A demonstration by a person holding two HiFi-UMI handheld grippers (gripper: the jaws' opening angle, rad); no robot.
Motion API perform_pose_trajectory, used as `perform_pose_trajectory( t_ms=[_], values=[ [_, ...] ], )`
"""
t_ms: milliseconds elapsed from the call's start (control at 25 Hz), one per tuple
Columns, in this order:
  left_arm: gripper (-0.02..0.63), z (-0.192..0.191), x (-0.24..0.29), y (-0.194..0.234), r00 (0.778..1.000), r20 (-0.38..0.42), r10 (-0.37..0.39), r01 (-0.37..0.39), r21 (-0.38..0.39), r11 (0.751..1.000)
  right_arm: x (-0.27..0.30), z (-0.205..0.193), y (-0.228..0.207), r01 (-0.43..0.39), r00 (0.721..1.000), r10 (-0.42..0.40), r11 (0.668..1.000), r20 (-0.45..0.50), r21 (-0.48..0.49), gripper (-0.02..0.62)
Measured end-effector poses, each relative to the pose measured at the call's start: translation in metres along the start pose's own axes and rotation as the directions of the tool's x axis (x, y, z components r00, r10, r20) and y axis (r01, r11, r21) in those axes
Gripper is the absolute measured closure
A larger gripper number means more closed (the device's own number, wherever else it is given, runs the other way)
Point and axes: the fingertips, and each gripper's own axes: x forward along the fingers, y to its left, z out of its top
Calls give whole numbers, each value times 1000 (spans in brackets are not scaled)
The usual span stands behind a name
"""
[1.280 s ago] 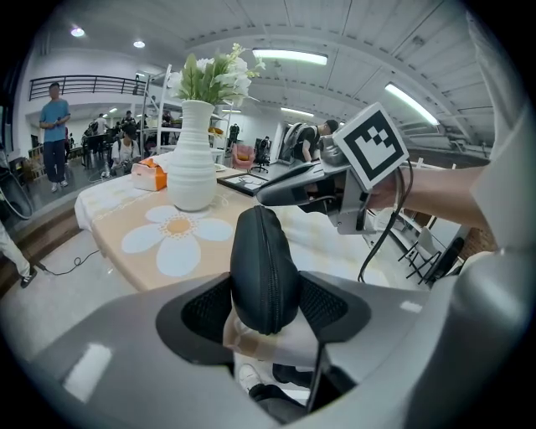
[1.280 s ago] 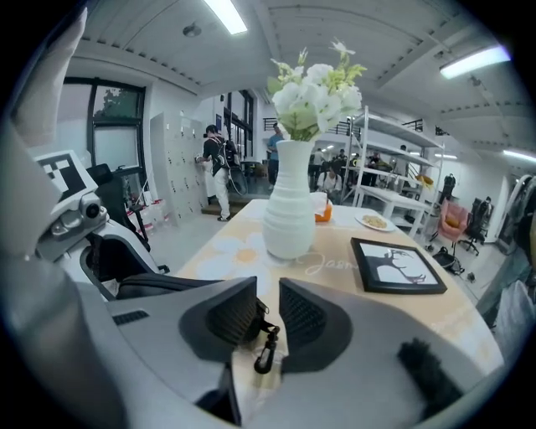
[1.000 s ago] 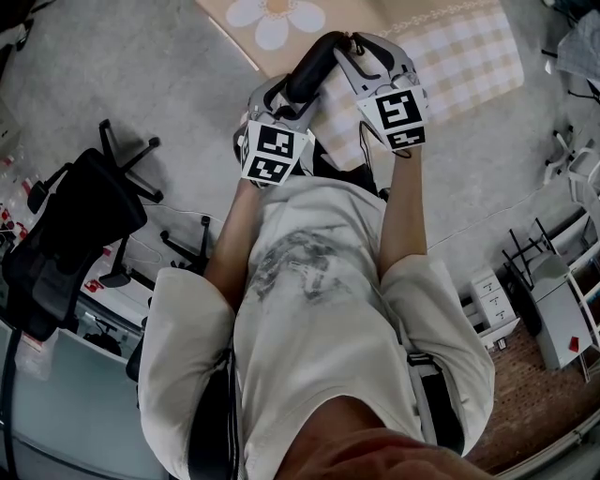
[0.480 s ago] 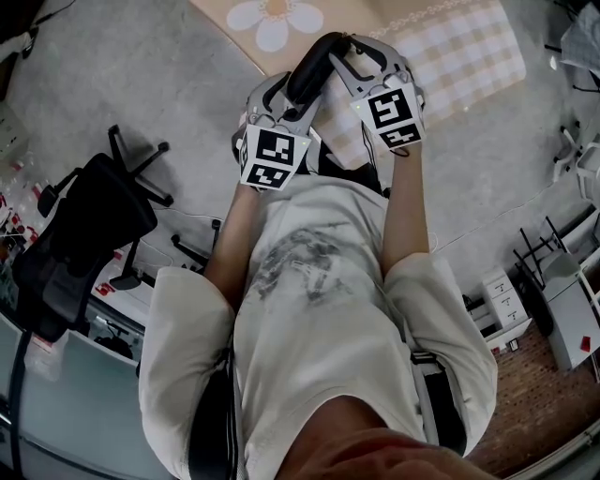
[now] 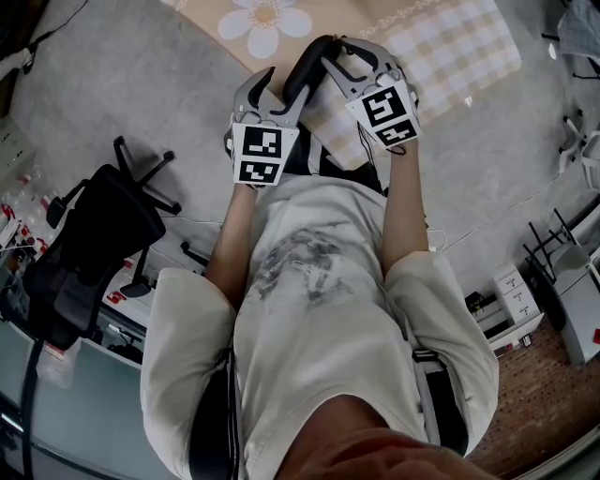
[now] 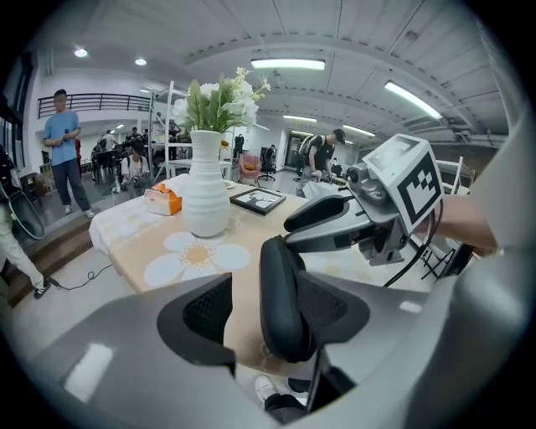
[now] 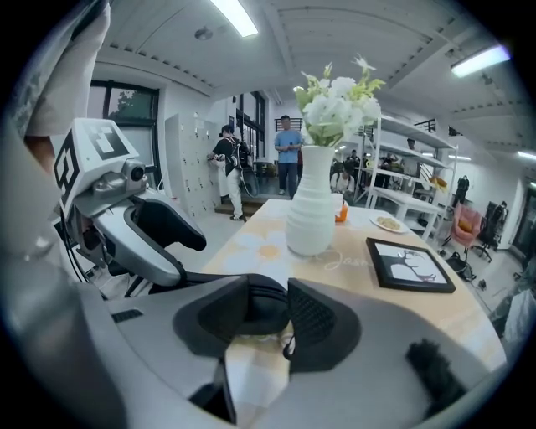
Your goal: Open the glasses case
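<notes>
Left gripper [image 6: 270, 317]: jaws spread; only the right one touches the case, with a gap at the left.
Glasses case [image 5: 306, 69]: black, in the air over the counter's [image 5: 330, 13] near edge, between both grippers.
Right gripper [image 7: 266, 312]: jaws pinching the case's far end.
Vase [image 7: 311, 201]: white, farther back.

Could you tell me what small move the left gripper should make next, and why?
Probably close the left gripper on the glasses case: the case rests against one pad, with a gap to the other, while the right gripper clamps its other end. Both need a hold to pry it open.
</notes>
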Motion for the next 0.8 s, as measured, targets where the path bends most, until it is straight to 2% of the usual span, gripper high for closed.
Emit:
perform_pose_trajectory(
  t_ms=[240, 400, 600, 800],
  values=[
    [351, -6, 3, 9, 999, -41, 11, -10, 25, 1000, 1, 2, 1, -8, 1000, 8, 1000, 8, 14, 440],
    [379, -13, 8, 11, 997, -75, 24, -22, 34, 999, 3, 6, 2, 8, 1000, -8, 1000, -7, 9, 440],
    [379, -18, 14, 6, 995, -99, 17, -10, 67, 998, -1, 19, 8, 30, 999, -30, 1000, 13, 2, 425],
    [380, -18, 17, -1, 995, -99, 6, 1, 67, 998, 6, 16, 17, 45, 998, -48, 997, -34, -70, 419]
  ],
)
